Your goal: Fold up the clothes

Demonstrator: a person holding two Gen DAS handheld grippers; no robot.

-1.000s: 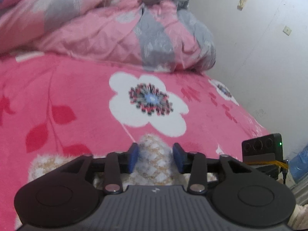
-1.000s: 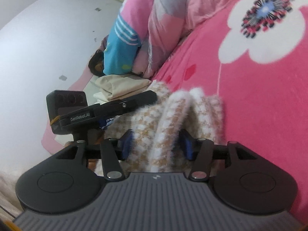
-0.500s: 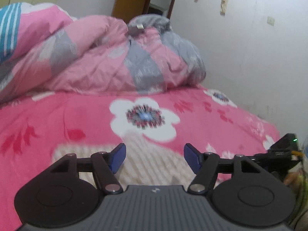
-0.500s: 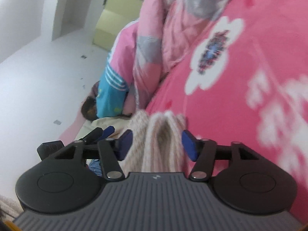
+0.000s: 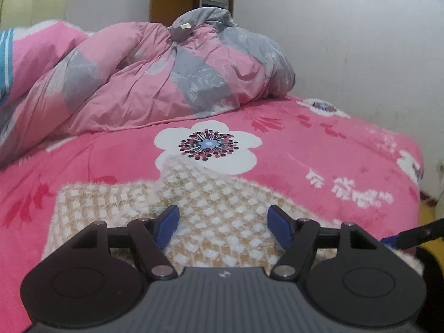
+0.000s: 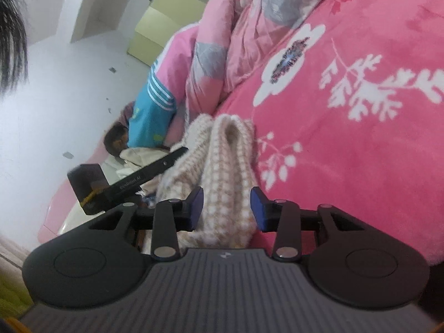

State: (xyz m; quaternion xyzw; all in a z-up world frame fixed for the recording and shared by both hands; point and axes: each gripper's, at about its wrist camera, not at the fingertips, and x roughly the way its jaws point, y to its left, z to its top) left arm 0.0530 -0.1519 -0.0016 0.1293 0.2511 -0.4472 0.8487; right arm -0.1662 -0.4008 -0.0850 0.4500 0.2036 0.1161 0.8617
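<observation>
1 fuzzy knit garment (image 5: 222,208), cream with a tan check pattern, lies on the pink floral bedspread (image 5: 319,149), its far edge overlapping a white flower print. In the right wrist view its near end bunches into 2 soft, rounded ridges (image 6: 222,166). The left gripper (image 5: 223,226) hovers above the knit with its 2 blue pads spread wide, holding nothing. The right gripper (image 6: 226,208) has its pads apart on either side of the bunched fabric, not clamping it. 1 crumpled pink-and-grey quilt (image 5: 166,75) is heaped behind.
</observation>
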